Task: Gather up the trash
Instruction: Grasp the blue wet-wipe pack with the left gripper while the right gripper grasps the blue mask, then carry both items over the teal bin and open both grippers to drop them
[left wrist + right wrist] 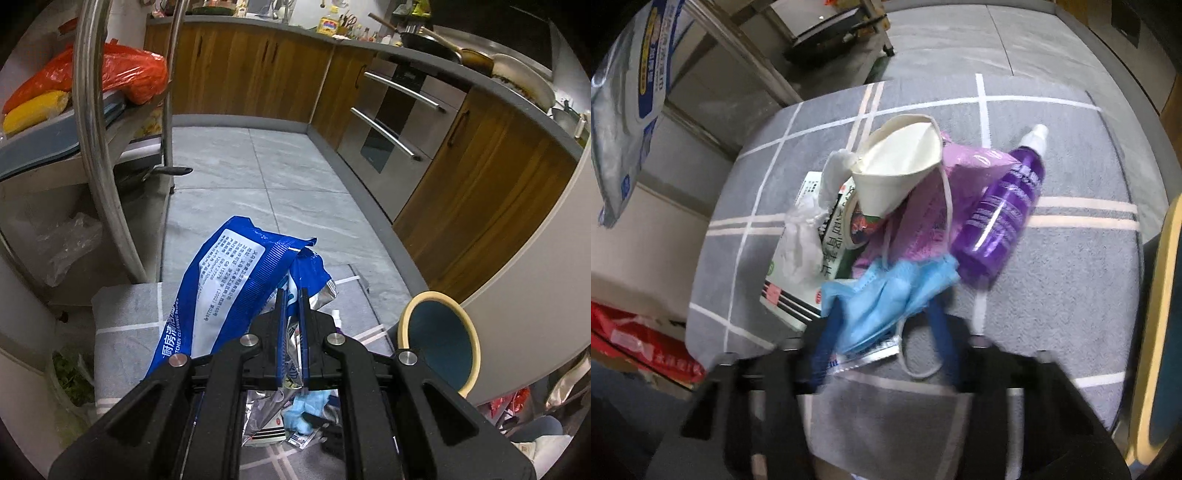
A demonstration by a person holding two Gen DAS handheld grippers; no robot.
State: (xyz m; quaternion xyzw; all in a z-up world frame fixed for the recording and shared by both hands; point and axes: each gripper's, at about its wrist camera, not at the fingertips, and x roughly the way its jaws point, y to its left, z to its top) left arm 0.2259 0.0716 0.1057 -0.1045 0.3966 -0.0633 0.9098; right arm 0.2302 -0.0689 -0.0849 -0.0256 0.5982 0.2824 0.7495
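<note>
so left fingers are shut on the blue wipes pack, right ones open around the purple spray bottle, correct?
Not quite. The right gripper is open around the blue face mask, not the purple spray bottle, which lies clear of it on the grey mat, as the right wrist view shows. The left gripper is indeed shut on the blue wipes pack.

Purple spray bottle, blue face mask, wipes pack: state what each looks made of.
Purple spray bottle: likely clear tinted plastic, glossy, with highlights along its side.
Blue face mask: soft non-woven fabric, matte, pleated and crumpled.
Wipes pack: thin plastic film, glossy blue print, apparently foil-lined; creased, held in the left tool.
</note>
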